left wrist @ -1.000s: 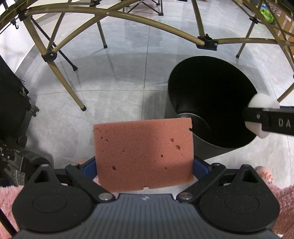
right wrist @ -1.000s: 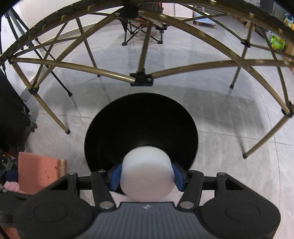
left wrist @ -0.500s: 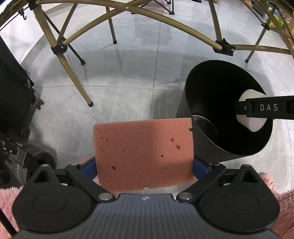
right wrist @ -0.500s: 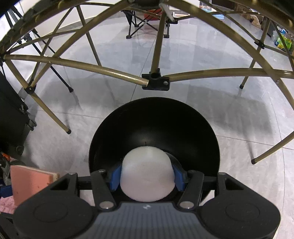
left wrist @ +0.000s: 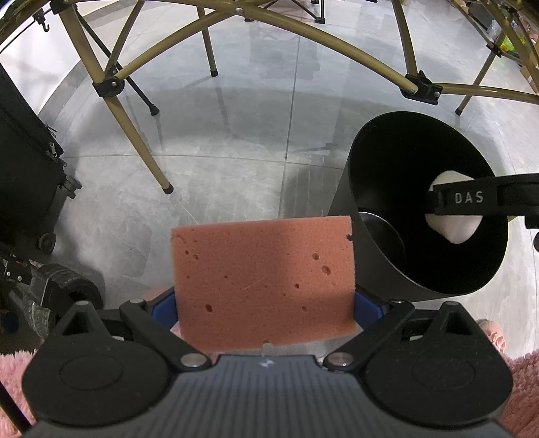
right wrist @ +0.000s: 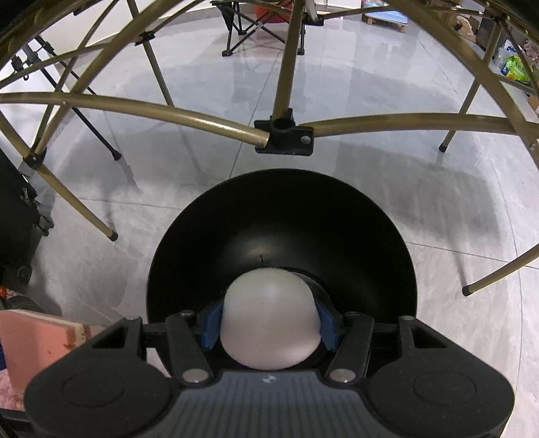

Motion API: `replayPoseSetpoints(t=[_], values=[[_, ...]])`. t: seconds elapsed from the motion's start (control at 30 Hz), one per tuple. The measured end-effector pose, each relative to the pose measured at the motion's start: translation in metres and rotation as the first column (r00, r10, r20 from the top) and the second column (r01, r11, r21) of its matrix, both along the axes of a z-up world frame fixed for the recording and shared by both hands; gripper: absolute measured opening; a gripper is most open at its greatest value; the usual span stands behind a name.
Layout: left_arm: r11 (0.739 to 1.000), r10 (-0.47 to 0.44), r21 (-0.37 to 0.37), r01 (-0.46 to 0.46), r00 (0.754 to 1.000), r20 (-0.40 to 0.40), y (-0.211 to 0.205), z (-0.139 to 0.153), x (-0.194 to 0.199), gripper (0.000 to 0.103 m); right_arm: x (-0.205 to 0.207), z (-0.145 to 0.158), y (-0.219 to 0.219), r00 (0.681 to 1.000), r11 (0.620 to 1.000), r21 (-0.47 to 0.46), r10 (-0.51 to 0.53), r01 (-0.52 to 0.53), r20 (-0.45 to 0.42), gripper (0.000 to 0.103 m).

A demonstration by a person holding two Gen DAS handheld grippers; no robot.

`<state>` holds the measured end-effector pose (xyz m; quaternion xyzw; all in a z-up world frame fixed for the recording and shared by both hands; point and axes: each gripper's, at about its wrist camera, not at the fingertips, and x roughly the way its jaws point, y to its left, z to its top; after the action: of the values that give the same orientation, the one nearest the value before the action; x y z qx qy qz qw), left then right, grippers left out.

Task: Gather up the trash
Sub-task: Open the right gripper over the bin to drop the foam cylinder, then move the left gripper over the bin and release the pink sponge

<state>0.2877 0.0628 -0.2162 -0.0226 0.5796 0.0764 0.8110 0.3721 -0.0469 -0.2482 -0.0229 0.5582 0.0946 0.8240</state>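
Observation:
My left gripper (left wrist: 264,303) is shut on a pink sponge (left wrist: 262,279), held flat above the floor just left of a black trash bin (left wrist: 370,161). My right gripper (right wrist: 269,321) is shut on a white foam ball (right wrist: 269,320) and holds it over the bin's open mouth (right wrist: 283,215). In the left wrist view the white ball (left wrist: 453,229) and the right gripper's finger (left wrist: 471,198) sit inside the bin's rim. The sponge also shows at the lower left of the right wrist view (right wrist: 33,340).
Gold folding table legs (left wrist: 134,124) and cross bars (right wrist: 168,113) arch over the grey tile floor. A black wheeled case (left wrist: 23,161) stands at the left. A pink fluffy rug (left wrist: 518,380) lies at the lower corners. A folding chair (right wrist: 256,23) stands far back.
The right gripper with the white ball has moved further over and into the bin's mouth. The left gripper with the sponge has drifted left, so the bin sits further right in its view.

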Motion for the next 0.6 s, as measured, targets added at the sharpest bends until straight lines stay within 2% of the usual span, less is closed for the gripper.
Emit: replayPoseSetpoints(t=[0.3,0.37,0.4,0.43,0.6], values=[[1.000,-0.011,-0.008,0.011,1.000,-0.003,-0.0017,-0.0011,0.0008,0.100,0.0038,-0.0022,0.0040,1.000,1.000,-0.001,0.012,-0.012,-0.006,0.058],[1.000,-0.010,-0.007,0.010,1.000,-0.003,-0.0016,-0.0013,0.0009,0.100,0.0038,-0.0023,0.0052,1.000,1.000,-0.007,0.012,-0.012,-0.005,0.070],[1.000,-0.009,-0.008,0.009,1.000,-0.003,-0.0012,-0.0016,0.0011,0.100,0.0041,-0.0031,0.0041,1.000,1.000,-0.011,0.009,-0.009,-0.005,0.090],[1.000,-0.010,-0.007,0.010,1.000,-0.002,-0.0014,-0.0015,0.0010,0.100,0.0046,-0.0030,0.0033,1.000,1.000,-0.013,0.004,-0.005,-0.002,0.103],[1.000,-0.012,-0.008,0.012,1.000,0.000,-0.0011,-0.0013,0.0007,0.100,0.0065,-0.0037,0.0022,1.000,1.000,-0.011,-0.008,0.008,-0.018,0.103]])
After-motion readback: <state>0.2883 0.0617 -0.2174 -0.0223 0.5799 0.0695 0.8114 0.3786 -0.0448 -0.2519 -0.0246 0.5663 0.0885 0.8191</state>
